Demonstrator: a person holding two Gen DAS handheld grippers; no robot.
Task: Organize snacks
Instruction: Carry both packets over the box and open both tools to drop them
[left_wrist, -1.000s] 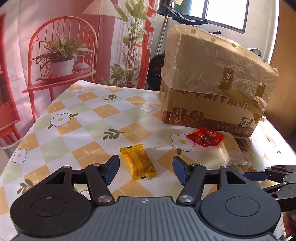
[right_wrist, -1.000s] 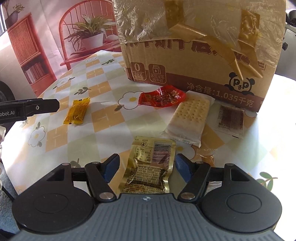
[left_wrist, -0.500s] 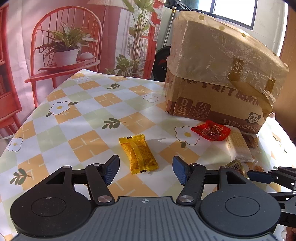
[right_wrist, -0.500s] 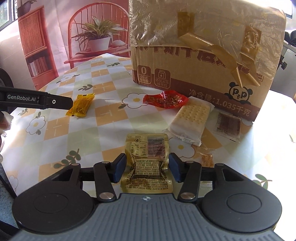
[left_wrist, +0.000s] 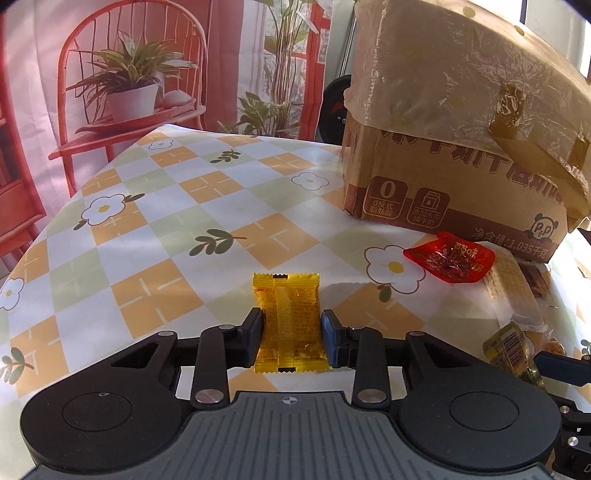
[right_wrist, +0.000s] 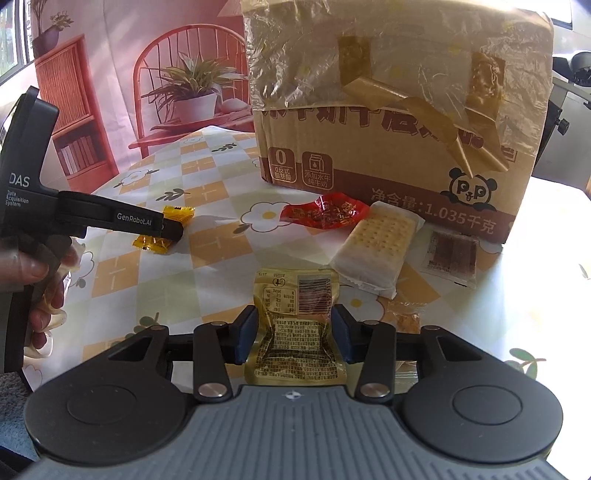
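Grasping step, both sides at once. Left hand-held gripper (left_wrist: 291, 334) pinching yellow snack packet (left_wrist: 288, 321) flat mid-tabletop (left_wrist: 155, 229); right hand-held gripper (right_wrist: 293, 334) pinching gold snack pouch (right_wrist: 295, 325) toward the near edge. Next, likely: lifting both clear and carrying them toward cardboard box (right_wrist: 399, 122).

Left tongs (left_wrist: 291, 334): both pads pressed against the sides of the yellow snack packet (left_wrist: 289, 323), which lies flat on the checked tabletop (left_wrist: 177, 221). Red wrapper (left_wrist: 450, 260) lies to the right, just in front of the taped cardboard box (left_wrist: 461, 147). Cracker pack (left_wrist: 511, 291) beside the red wrapper. Right tongs' tip (left_wrist: 561, 371) at right edge.
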